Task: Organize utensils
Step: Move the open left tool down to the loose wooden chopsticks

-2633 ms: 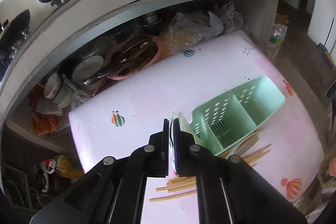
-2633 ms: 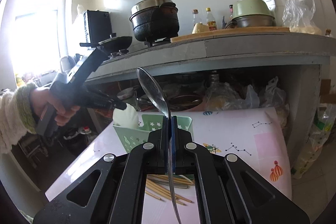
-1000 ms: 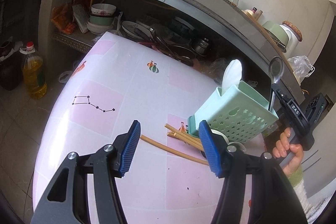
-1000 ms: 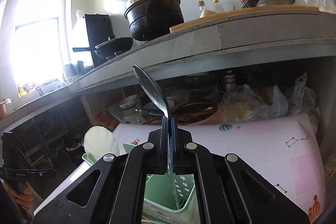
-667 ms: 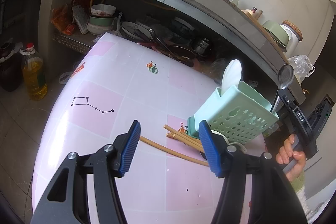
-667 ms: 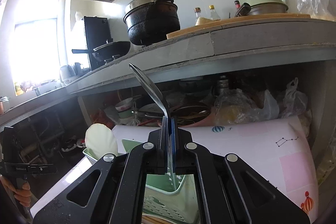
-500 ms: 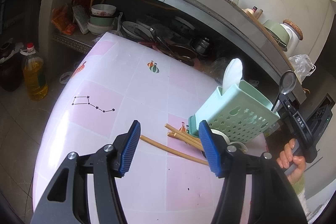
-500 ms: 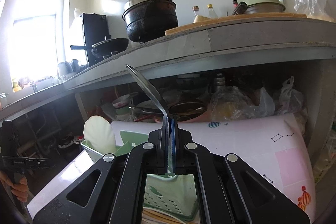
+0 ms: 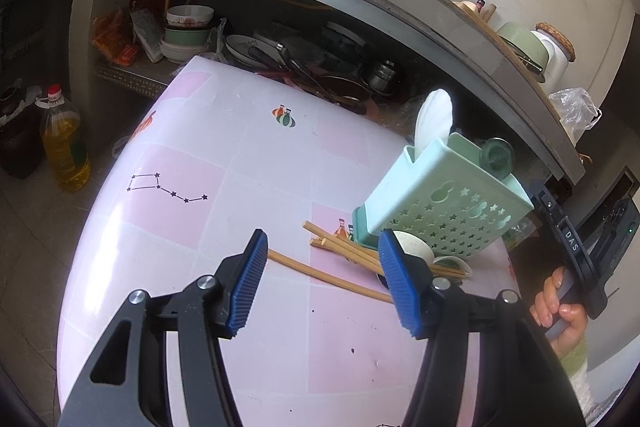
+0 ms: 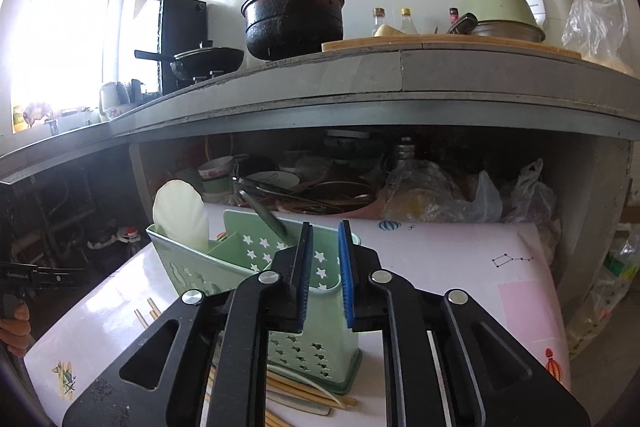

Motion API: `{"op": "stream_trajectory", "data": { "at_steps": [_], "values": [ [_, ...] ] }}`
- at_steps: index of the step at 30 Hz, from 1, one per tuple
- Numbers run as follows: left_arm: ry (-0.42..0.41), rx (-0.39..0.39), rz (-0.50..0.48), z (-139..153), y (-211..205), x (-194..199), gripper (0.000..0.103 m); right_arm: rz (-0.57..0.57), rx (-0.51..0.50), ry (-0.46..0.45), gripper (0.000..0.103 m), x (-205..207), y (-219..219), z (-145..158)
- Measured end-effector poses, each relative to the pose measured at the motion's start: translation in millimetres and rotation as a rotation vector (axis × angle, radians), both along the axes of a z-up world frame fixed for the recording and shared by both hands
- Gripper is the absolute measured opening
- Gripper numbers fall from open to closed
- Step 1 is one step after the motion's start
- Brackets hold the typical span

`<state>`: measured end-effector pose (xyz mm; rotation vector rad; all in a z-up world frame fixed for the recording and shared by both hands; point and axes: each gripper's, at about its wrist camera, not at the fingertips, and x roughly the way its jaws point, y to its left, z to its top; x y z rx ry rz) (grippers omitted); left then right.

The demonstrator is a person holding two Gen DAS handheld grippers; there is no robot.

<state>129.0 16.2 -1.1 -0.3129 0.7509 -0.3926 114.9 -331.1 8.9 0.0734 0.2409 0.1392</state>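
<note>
Now a metal spoon [image 10: 262,211] stands in the green caddy [image 10: 240,267] at 11 o'clock of the right gripper [image 10: 323,281], jaws slightly parted, empty; left gripper [image 9: 322,283] wide open, empty

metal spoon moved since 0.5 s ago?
Yes. The metal spoon has dropped out of the right tool, now open, into the green caddy, bowl leaning over its rim.

Left hand-held gripper [image 9: 322,269]: jaws spread wide, nothing between the 2 blue pads, angled downward. Right hand-held gripper [image 10: 324,275]: jaws parted by a narrow gap, holding nothing, pointing level. Right hand [image 9: 560,303] wraps its handle.
</note>
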Motion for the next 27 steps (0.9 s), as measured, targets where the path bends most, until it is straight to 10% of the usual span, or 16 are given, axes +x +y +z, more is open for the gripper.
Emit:
{"op": "stream_trajectory", "data": {
  "at_steps": [10,21,27],
  "values": [
    [0.028,-0.025,-0.109,-4.6,-38.6,2.5,0.056,-0.009,0.115,0.062,0.046,-33.8,-3.2,-6.7],
    [0.122,-0.073,-0.202,-16.5,-82.4,31.7,0.054,-0.013,0.142,0.233,0.048,-45.3,11.2,-55.9],
    [0.107,0.055,-0.159,-20.4,-113.6,49.1,0.054,-0.014,0.175,0.229,0.048,-46.1,5.0,-57.0]
  ]
}}
